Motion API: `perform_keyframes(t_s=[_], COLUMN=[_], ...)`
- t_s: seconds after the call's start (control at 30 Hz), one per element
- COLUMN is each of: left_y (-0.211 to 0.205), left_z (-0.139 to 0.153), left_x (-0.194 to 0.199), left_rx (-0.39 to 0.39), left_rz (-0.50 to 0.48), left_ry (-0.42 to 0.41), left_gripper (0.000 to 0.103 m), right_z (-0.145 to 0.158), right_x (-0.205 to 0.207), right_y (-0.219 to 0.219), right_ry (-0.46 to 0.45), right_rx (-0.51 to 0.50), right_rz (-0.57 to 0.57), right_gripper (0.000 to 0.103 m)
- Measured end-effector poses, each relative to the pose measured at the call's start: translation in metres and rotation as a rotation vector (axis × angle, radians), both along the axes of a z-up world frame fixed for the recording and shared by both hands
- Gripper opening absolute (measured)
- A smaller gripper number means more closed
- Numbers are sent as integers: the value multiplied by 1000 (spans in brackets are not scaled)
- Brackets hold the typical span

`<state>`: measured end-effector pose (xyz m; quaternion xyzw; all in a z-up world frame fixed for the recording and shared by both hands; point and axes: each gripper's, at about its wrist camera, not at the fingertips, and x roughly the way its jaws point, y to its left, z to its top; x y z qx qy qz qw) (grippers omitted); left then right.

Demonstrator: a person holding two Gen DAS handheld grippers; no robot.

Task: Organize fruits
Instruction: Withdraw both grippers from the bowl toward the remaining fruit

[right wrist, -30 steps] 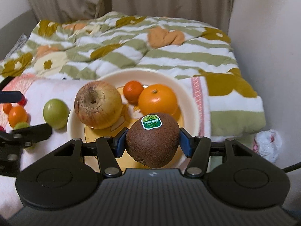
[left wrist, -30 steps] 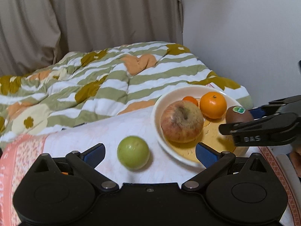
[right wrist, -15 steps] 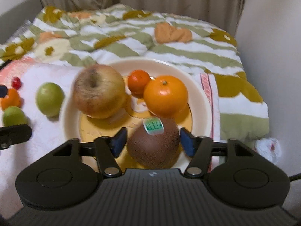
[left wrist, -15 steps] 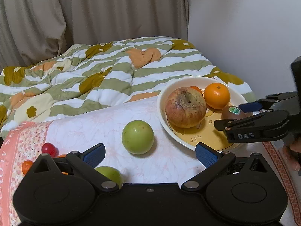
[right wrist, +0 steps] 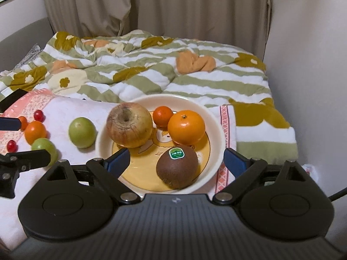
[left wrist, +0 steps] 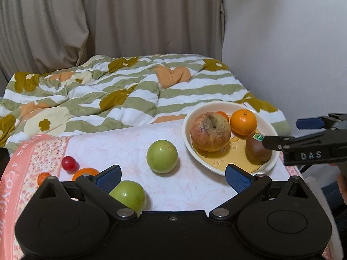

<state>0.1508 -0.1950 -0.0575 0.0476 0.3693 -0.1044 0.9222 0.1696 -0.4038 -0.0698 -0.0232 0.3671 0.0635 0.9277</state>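
Note:
A cream plate [right wrist: 219,130] [left wrist: 272,127] holds a large apple [right wrist: 129,125] [left wrist: 210,131], an orange [right wrist: 186,127] [left wrist: 243,122], a small tangerine [right wrist: 162,116] and a brown kiwi [right wrist: 177,169] [left wrist: 257,151] with a green sticker. My right gripper [right wrist: 176,162] is open, its jaws wide apart around the plate's near side, the kiwi lying free between them. My left gripper [left wrist: 172,176] is open and empty above the cloth. A green fruit [left wrist: 162,156] [right wrist: 82,132] lies ahead of it, a second green fruit [left wrist: 128,194] [right wrist: 44,149] by its left finger.
A small orange [right wrist: 35,131] [left wrist: 85,172] and red cherry tomatoes [left wrist: 69,163] [right wrist: 39,115] lie at the left on the pink-and-white cloth [left wrist: 121,138]. A striped quilt [left wrist: 121,93] lies behind. A white wall [left wrist: 282,43] is close on the right, curtains behind.
My right gripper opened and let the kiwi go onto the plate, then pulled back. My left gripper drew back and up, so more fruit on the cloth shows.

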Motion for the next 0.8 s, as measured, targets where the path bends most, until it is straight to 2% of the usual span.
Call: perform_keyframes(t_s=[0.33,0.53,0.8], left_y=[22,46,98], left_z=[34,47,64], left_x=[-48,-74,-99], left_rx=[-32,-4,36], left_rz=[57,122,205], left_ry=[-94,-122,-163], left_gripper=[103,103,103], right_z=[40,59,79], right_x=[-51,-72,-93], right_y=[13,27,63], right_ry=[-50,-72,-94], right_rx=[20,35,55], right_rz=[9,34,64], right_gripper=[103,103,103])
